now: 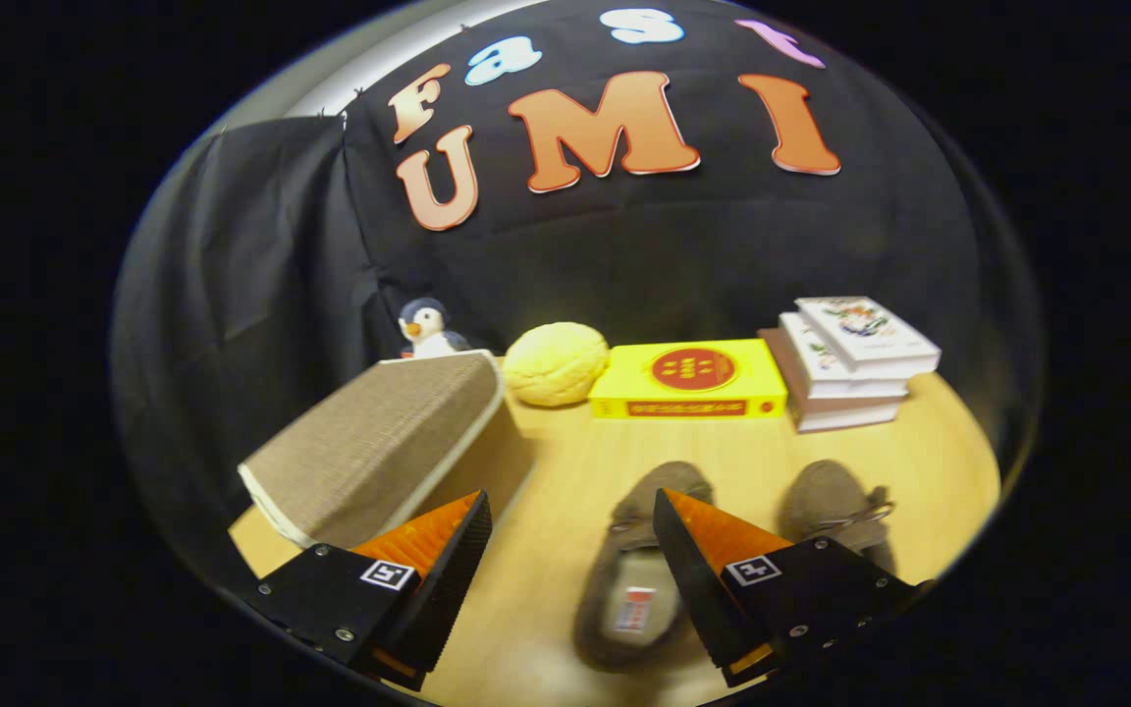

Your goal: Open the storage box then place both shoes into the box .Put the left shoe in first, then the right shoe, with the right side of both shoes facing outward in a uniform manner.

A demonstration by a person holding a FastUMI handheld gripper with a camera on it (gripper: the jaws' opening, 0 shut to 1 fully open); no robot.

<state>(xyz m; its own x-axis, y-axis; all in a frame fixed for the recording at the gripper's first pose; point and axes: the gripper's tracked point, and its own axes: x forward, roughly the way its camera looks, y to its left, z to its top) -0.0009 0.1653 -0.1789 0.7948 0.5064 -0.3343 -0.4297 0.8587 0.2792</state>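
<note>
Gripper view: tongs (570, 545) spread wide, gripping nothing. Storage box (379, 447) at left, lid apparently raised. Both shoes on counter (565, 471): left shoe (624, 589) between fingers, right shoe (835, 506) beyond. Likely next: grasp left shoe.

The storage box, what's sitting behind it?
A toy penguin peeks over the storage box; its lower body is hidden. The open gripper holds nothing.

gripper (570, 506) | two wedge-shaped fingers, spread apart with nothing between | ribbed inner pads | flat plates fastened by round screws | a small square tag atop each finger
</note>
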